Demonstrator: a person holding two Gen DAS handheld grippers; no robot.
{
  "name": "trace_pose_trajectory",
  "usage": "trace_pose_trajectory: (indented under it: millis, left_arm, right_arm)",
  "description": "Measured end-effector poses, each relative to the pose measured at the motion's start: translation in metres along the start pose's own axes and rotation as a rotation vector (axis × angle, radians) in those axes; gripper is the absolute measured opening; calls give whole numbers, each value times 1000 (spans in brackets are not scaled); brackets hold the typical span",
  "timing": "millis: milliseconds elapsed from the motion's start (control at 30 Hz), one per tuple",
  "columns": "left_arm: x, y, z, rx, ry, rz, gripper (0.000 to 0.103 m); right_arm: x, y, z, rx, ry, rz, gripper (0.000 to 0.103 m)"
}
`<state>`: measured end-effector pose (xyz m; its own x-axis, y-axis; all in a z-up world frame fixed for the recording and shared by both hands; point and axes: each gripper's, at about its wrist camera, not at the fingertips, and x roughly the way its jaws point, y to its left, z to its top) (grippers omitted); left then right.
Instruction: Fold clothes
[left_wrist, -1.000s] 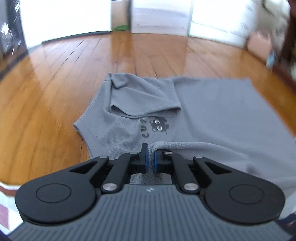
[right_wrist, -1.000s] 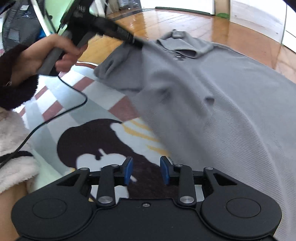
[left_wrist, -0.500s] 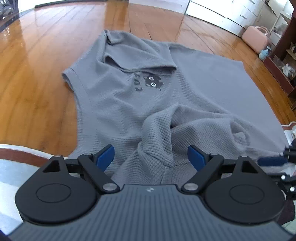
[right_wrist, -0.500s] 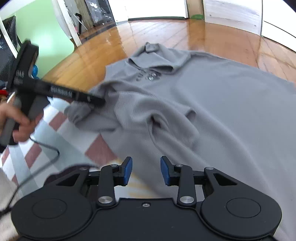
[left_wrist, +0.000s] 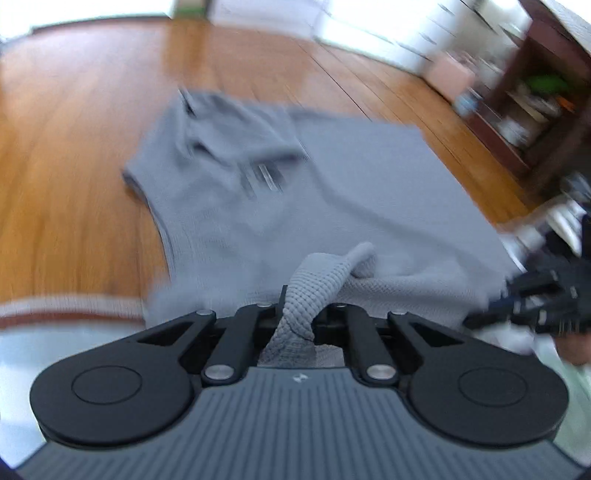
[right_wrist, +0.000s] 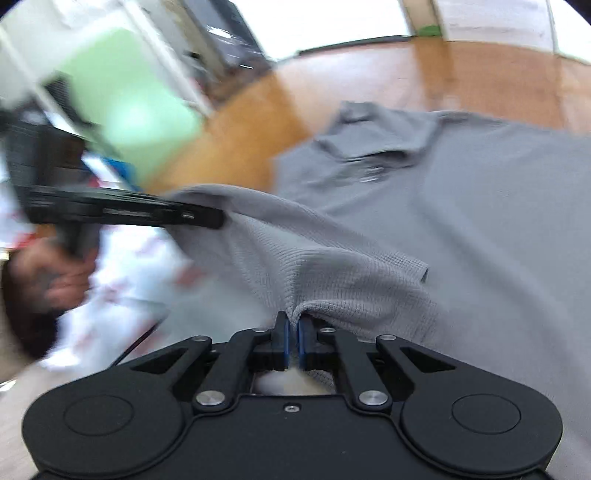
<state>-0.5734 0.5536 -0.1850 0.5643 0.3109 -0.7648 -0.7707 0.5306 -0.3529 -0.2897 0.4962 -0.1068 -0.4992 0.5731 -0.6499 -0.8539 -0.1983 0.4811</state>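
Observation:
A grey waffle-knit shirt (left_wrist: 354, 192) lies spread on the wooden floor, one sleeve folded over its chest near a dark print (left_wrist: 264, 175). My left gripper (left_wrist: 299, 301) is shut on a bunched fold of the shirt's near edge, and the cloth drapes over its fingers. My right gripper (right_wrist: 291, 326) is shut on the same near edge of the shirt (right_wrist: 461, 206), further along. The stretch of cloth between the two is lifted. The left gripper (right_wrist: 199, 218) shows in the right wrist view, held by a hand (right_wrist: 55, 277). Both views are motion-blurred.
A patterned rug (right_wrist: 140, 266) lies under the near side of the shirt. Bare wooden floor (left_wrist: 74, 155) surrounds the shirt to the left and beyond. A dark shelf unit (left_wrist: 539, 99) and a pink case (left_wrist: 452, 72) stand at the far right.
Half a second ago both grippers stood open over the shirt's near edge. Both have closed on the cloth and are lifting it.

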Motion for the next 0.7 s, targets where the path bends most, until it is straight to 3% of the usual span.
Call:
trace_pose_trajectory:
  millis: [100, 200, 267, 300, 333, 433, 533, 567, 700]
  left_arm:
    - [5, 18, -32, -56, 177, -107, 10]
    - [26, 14, -57, -16, 271, -52, 13]
    - [40, 9, -69, 12, 311, 7, 14]
    - [39, 7, -69, 14, 294, 19, 14]
    - [37, 5, -67, 20, 294, 34, 15]
    - [31, -2, -64, 78, 312, 143, 22]
    - [20, -6, -65, 137, 309, 275, 50]
    - [15, -7, -65, 150, 303, 315, 53]
    - [-7, -11, -52, 135, 235, 361, 54]
  right_arm:
    - [-6, 6, -37, 58, 62, 35, 7]
    - [23, 3, -67, 70, 188, -27, 7]
    - [37, -1, -77, 85, 227, -69, 11]
    - [35, -2, -77, 93, 212, -60, 12]
    - [31, -3, -76, 105, 203, -58, 22]
    - [12, -6, -74, 101, 183, -90, 31]
    - [-18, -19, -76, 70, 131, -217, 34]
    - [-29, -26, -78, 71, 116, -266, 34]
    - [-84, -68, -93, 187, 61, -410, 34]
